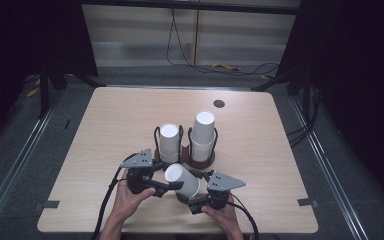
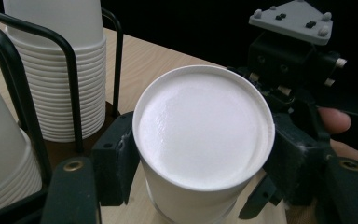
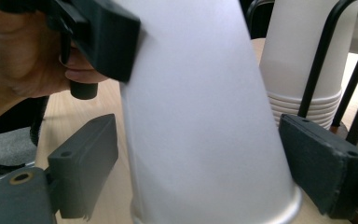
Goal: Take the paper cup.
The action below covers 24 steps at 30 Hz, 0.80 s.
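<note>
A white paper cup (image 1: 182, 180), upside down and tilted, is held just in front of the dark wire cup holder (image 1: 185, 150), clear of the pale wooden table (image 1: 110, 125). The left gripper (image 1: 167, 186) is clamped on its narrow base end, while the right gripper (image 1: 192, 192) flanks the rim end, jaws wide, pads seemingly not pressing. Judging by this, one cup is out and separating or placing it remains. Two white cup stacks (image 1: 203, 134) in the holder stand just behind, crowding any forward move

matt paper cup (image 2: 200, 135), pale wood table (image 1: 110, 120)
</note>
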Motion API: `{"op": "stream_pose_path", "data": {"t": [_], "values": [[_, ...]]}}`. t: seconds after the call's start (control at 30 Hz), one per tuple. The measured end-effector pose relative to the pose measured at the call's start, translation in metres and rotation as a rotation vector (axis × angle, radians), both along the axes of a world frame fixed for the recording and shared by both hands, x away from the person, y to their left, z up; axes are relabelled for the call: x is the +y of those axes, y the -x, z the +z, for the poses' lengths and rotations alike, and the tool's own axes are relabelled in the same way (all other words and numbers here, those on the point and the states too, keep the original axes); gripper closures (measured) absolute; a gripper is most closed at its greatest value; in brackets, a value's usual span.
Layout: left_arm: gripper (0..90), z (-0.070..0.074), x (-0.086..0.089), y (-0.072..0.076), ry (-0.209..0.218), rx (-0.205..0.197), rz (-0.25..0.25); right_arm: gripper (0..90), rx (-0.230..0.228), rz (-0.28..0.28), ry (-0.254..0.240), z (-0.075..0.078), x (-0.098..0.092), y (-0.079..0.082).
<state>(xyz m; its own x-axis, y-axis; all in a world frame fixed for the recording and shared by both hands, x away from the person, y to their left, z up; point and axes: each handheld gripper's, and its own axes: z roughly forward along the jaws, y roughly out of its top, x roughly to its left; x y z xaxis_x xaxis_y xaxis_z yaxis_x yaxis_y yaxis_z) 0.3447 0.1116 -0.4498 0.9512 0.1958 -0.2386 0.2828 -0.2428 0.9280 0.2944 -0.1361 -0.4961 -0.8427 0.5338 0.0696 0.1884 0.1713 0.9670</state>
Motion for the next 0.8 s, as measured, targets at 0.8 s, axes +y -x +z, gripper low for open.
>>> {"op": "stream_pose_path", "data": {"t": [0.8], "values": [[31.7,-0.0015,0.0012,-0.0033,0.019,0.013,0.009,23.6,0.007,0.000,0.032,0.0009,0.0022,-0.0024]]}}
